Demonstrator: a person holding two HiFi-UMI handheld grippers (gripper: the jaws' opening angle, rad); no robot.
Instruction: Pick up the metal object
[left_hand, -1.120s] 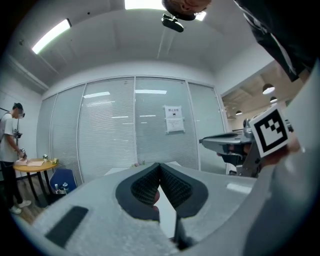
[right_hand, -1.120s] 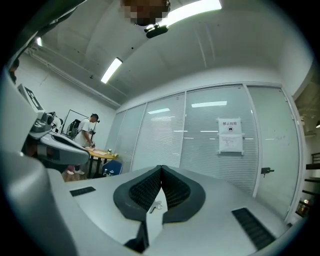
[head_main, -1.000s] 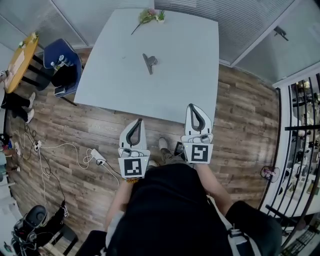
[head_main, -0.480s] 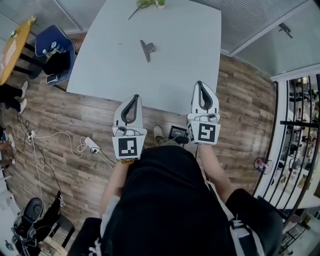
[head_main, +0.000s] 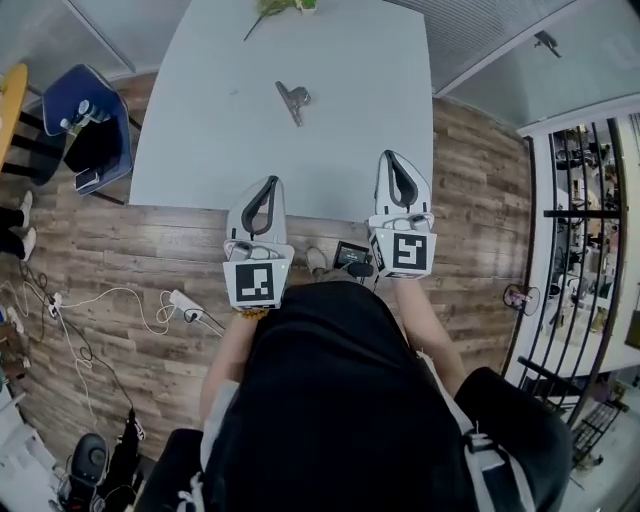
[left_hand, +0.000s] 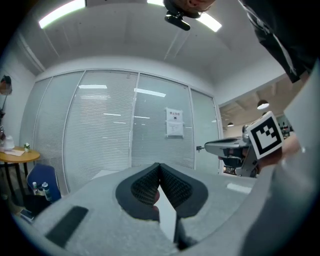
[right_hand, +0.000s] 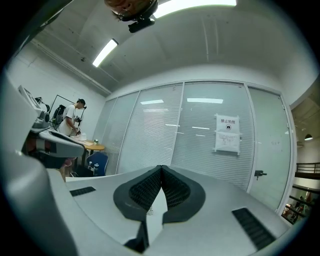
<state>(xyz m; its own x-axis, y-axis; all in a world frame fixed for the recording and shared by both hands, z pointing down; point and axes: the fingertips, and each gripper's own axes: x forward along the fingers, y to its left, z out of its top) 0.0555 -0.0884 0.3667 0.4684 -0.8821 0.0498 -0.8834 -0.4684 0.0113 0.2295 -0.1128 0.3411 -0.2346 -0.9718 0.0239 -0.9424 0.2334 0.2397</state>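
A small metal clip-like object (head_main: 292, 100) lies on the white table (head_main: 360, 120), towards its far middle. My left gripper (head_main: 271, 181) hangs over the table's near edge, well short of the object, jaws shut with nothing in them. My right gripper (head_main: 392, 155) is level with it further right, over the table's near right part, also shut and empty. In the left gripper view the tips (left_hand: 159, 165) meet; in the right gripper view the tips (right_hand: 161, 167) meet too. The metal object does not show in either gripper view.
A sprig of flowers (head_main: 272, 8) lies at the table's far edge. A blue chair (head_main: 95, 135) with bottles on it stands left of the table. Cables and a power strip (head_main: 185, 302) trail over the wooden floor. A black railing (head_main: 585, 230) runs at the right.
The view has shifted forward and both grippers have come up over the table's near edge, closer to the metal object. Both stay shut.
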